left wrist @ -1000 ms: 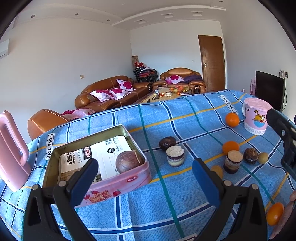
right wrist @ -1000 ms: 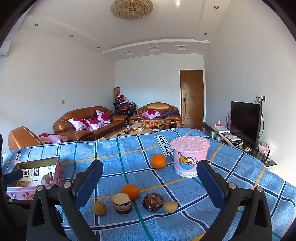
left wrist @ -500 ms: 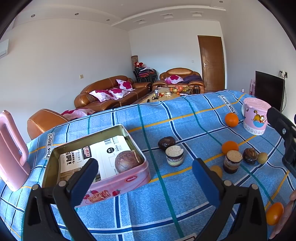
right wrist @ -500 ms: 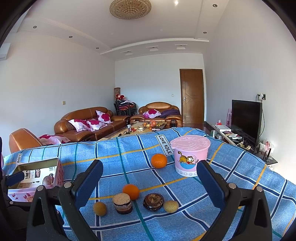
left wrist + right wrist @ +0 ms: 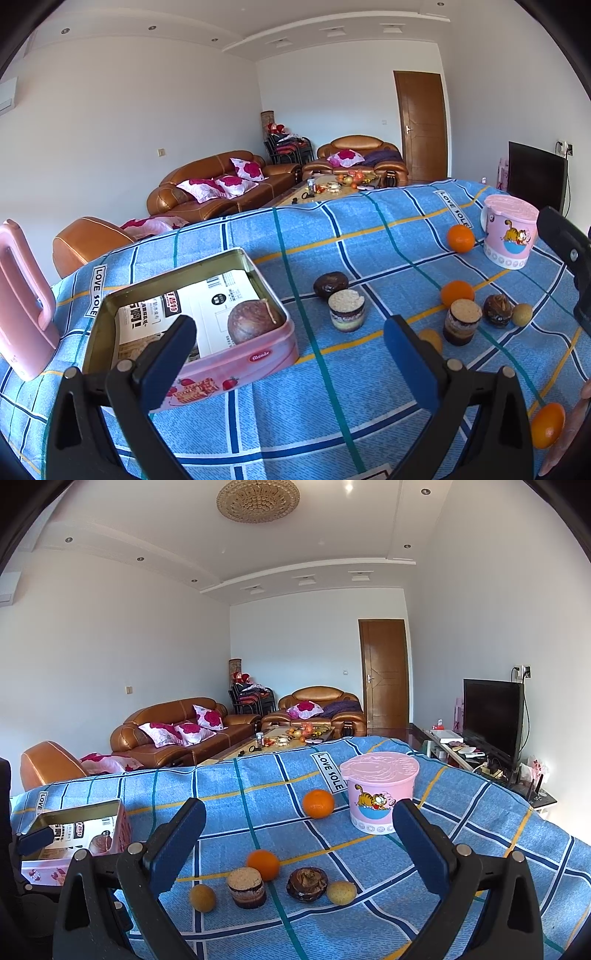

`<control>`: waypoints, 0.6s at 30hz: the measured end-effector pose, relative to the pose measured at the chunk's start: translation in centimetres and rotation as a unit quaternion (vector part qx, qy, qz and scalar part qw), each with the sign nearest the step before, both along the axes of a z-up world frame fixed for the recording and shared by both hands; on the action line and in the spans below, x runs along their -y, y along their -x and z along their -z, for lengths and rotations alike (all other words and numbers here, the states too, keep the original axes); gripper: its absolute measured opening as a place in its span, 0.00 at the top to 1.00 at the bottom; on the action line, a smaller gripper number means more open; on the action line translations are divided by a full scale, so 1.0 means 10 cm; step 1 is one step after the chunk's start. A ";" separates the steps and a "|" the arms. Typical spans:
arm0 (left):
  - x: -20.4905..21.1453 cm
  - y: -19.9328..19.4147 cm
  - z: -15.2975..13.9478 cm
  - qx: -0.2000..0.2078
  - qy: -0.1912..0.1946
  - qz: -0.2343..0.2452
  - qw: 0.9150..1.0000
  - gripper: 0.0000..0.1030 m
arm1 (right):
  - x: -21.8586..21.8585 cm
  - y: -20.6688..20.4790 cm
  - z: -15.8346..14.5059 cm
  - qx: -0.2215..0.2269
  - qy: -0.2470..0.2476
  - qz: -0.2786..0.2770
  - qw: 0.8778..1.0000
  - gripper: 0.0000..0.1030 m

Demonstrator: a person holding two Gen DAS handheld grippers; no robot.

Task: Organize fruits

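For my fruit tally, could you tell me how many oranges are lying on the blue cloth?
3: one orange beside the pink bucket, one orange next to the brown jar, and one orange at the cloth's near right edge, seen only by the left wrist camera. Others may be hidden.

Left gripper (image 5: 290, 350), right gripper (image 5: 299, 838), black plastic frames, blue finger pads (silver screws at pivots)

White walls, brown leather sofas (image 5: 173, 727), wooden door (image 5: 384, 675), dark television (image 5: 493, 716)
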State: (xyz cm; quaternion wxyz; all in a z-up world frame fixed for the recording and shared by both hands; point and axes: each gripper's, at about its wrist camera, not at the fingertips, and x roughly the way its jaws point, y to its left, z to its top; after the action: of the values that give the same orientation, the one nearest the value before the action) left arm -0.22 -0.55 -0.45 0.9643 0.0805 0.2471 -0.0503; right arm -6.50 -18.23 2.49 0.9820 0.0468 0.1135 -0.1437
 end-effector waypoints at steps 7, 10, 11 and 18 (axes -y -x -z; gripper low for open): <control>0.05 0.05 -0.02 0.006 -0.001 0.021 1.000 0.00 | 0.01 0.00 0.00 -0.001 0.002 -0.003 1.000 0.01; 0.07 0.08 -0.03 0.009 -0.002 0.030 1.000 0.00 | 0.06 0.03 -0.02 -0.006 -0.009 -0.011 1.000 0.01; 0.08 0.09 -0.03 0.010 -0.002 0.032 0.999 0.00 | 0.08 0.05 -0.02 -0.008 -0.015 -0.016 1.000 0.01; 0.04 0.05 -0.02 -0.003 0.009 0.034 0.999 0.00 | 0.40 0.30 0.02 -0.052 -0.052 -0.052 0.996 0.01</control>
State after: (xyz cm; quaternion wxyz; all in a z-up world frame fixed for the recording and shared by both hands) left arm -0.75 -0.99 -0.21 0.9620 0.0805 0.2466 -0.0855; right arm -9.51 -22.23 2.26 0.9771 0.0845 0.1741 -0.0885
